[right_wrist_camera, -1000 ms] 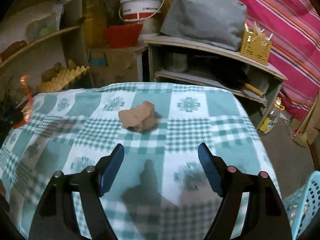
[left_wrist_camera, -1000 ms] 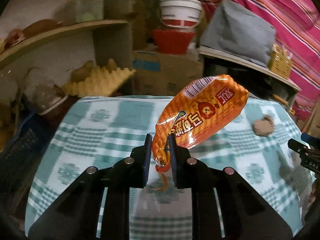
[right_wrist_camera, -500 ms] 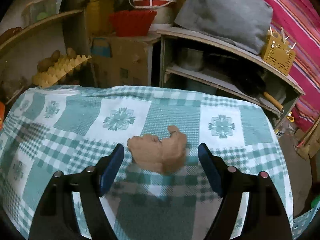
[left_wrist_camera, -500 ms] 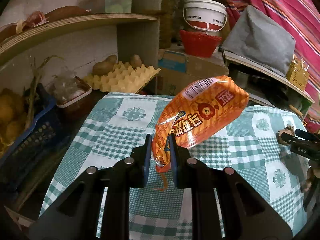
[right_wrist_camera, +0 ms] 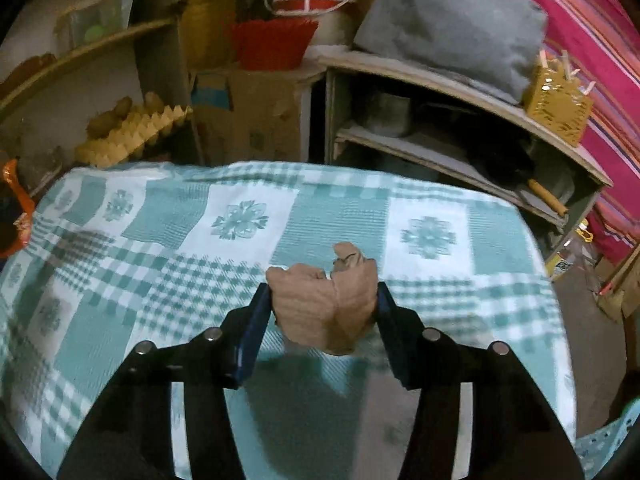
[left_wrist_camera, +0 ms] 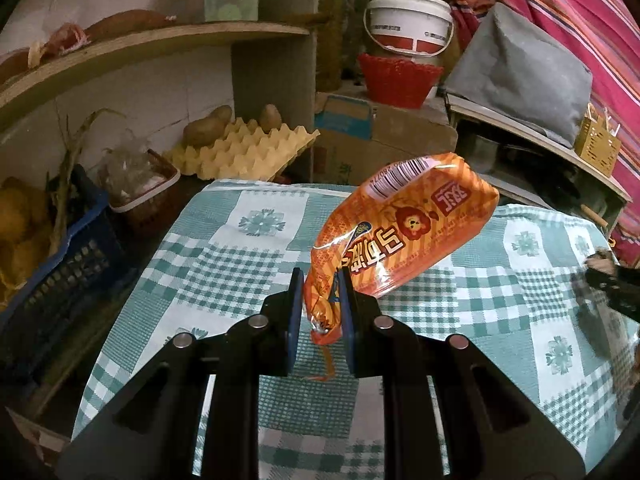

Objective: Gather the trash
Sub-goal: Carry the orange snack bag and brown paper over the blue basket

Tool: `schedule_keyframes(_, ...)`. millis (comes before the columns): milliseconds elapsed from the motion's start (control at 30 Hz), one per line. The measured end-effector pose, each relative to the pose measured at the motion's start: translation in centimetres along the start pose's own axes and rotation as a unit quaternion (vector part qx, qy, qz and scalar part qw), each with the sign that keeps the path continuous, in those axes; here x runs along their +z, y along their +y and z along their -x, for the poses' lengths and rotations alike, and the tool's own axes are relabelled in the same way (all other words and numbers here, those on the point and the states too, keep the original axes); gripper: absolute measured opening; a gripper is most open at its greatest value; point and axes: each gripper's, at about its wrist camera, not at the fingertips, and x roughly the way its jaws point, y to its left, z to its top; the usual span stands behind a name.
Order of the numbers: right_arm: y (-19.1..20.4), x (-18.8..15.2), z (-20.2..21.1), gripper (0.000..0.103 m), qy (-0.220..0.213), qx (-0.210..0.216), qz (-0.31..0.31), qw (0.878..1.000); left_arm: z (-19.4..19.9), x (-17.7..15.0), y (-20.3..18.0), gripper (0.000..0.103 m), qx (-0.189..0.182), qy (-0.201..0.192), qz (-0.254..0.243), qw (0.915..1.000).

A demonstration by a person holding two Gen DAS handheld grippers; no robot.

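Crumpled brown paper [right_wrist_camera: 324, 312] between right gripper [right_wrist_camera: 320, 300] pads, jaws just closing onto it. Left gripper [left_wrist_camera: 320, 304] clamped on orange snack packet [left_wrist_camera: 400, 232] above checkered counter [left_wrist_camera: 240, 264].

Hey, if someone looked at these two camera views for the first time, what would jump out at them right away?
First, the bright orange snack packet, pinched by its crimped end in the left tongs and raised over the green checked tablecloth. Next, the crumpled brown paper wad between the right tongs, whose jaws have just been closing onto it.
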Motion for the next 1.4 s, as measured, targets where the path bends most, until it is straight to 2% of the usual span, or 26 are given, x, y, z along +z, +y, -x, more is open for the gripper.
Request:
schedule_keyframes(167, -2.6, -1.2, 5.2, 0.052, -0.029, -0.008, -0.012, 0.999, 2.6, 0.0, -1.9, 0.016, -0.010, -0.024, -0.020, 0.9995)
schedule_keyframes(467, -6.4, -5.5, 14.6, 0.052, -0.081, -0.046, -0.033, 0.995, 8.9, -1.1, -6.8, 0.016, -0.065, -0.058, -0.051, 0.9949)
schedule_keyframes(800, -10.9, -11.5, 20.5, 0.052, -0.099, -0.083, -0.077, 0.989, 14.4, -3.1, -11.3, 0.016, -0.116, -0.078, -0.078, 0.9871)
schedule_keyframes(967, -12.8, -13.1, 23.2, 0.052, -0.115, -0.096, -0.084, 0.985, 17.0, -4.4, -14.6, 0.016, -0.133, -0.086, -0.108, 0.9814)
schedule_keyframes(1100, -14.3, -14.2, 25.6, 0.052, -0.128, -0.104, -0.091, 0.982, 18.2, -4.9, -16.9, 0.016, -0.155, -0.083, -0.109, 0.9784)
schedule_keyframes(1400, -18.7, -16.6, 27.9, 0.052, -0.130, -0.117, -0.123, 0.977, 20.5, -6.6, -23.6, 0.016, -0.193, -0.085, -0.136, 0.9680)
